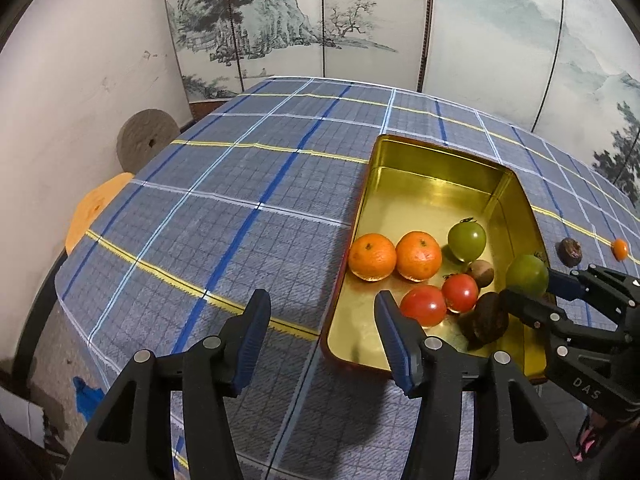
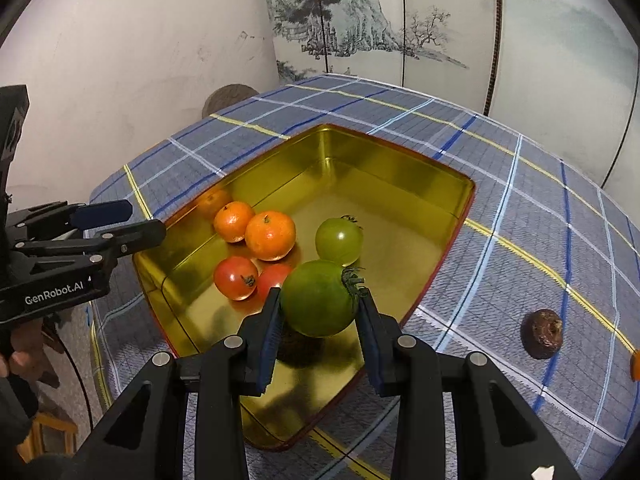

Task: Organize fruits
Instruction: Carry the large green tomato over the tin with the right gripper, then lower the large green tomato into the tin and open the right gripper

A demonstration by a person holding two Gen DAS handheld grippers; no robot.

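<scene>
Right gripper pinching round green tomato above gold rectangular metal tin at frame centre – poised for release; left gripper spread, empty – apparently standing by

right view: small orange fruit chopped by the frame edge, a dark fruit mostly hidden under the held green tomato, second red tomato half covered too
</scene>
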